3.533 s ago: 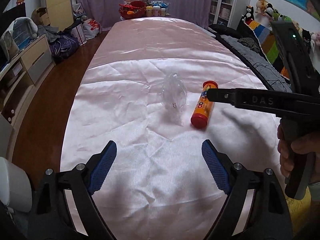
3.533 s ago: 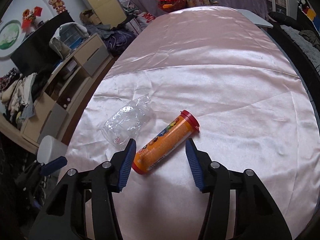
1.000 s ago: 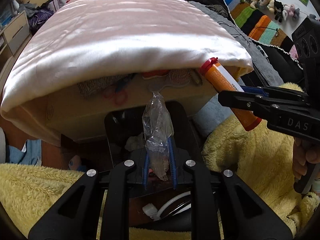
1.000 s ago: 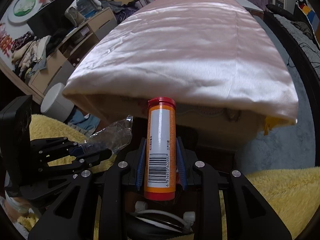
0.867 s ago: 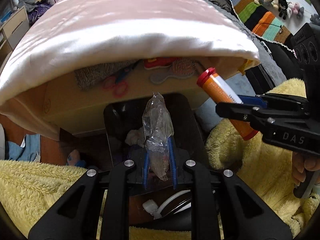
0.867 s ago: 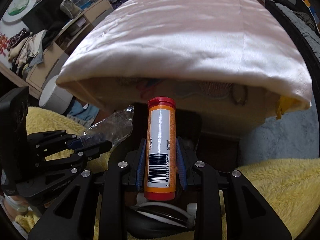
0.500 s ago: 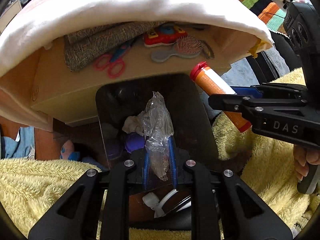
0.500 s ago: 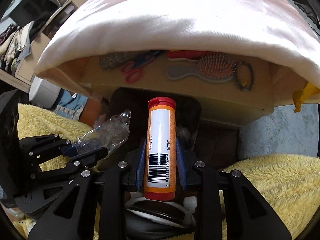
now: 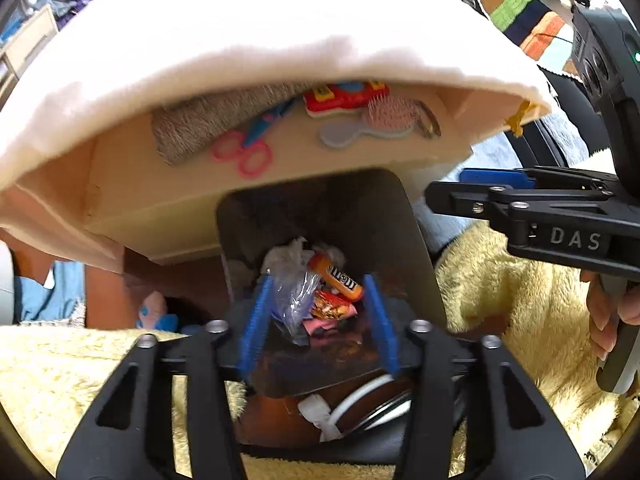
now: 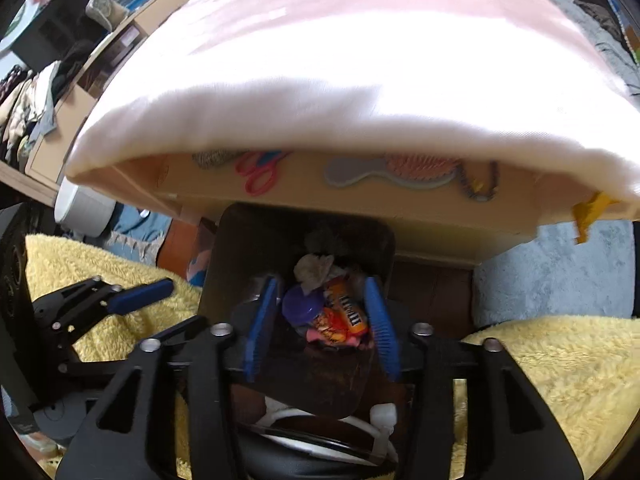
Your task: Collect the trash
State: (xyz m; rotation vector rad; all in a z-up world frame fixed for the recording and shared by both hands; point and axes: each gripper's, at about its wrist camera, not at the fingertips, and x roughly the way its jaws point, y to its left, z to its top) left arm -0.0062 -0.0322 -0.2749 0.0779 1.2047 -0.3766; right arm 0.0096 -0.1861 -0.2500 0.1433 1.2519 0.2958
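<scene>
Both grippers hang over a dark trash bin (image 9: 320, 208) under the bed's edge. My left gripper (image 9: 318, 320) has its jaws opening; the crushed clear plastic bottle (image 9: 294, 292) sits loose between and below its blue pads, among the trash. The orange candy tube (image 9: 338, 276) lies in the bin beside it. My right gripper (image 10: 322, 328) is also opening, its pads wide of the orange tube (image 10: 346, 308) that rests in the bin (image 10: 304, 216). Each gripper shows in the other's view: the right gripper (image 9: 448, 186) with nothing in it, the left gripper (image 10: 136, 284) likewise.
A bed with a pink sheet (image 10: 360, 60) overhangs the bin; scissors (image 9: 244, 152) and a hairbrush (image 9: 372, 120) lie on the board under it. Yellow fleece (image 10: 540, 360) flanks the bin on both sides. A purple lid (image 10: 302, 306) and crumpled tissue (image 10: 314, 270) are in the bin.
Both grippers have opened and sunk toward the bin. The bottle has left the left pads and the orange tube has left the right pads; both now lie in the bin.
</scene>
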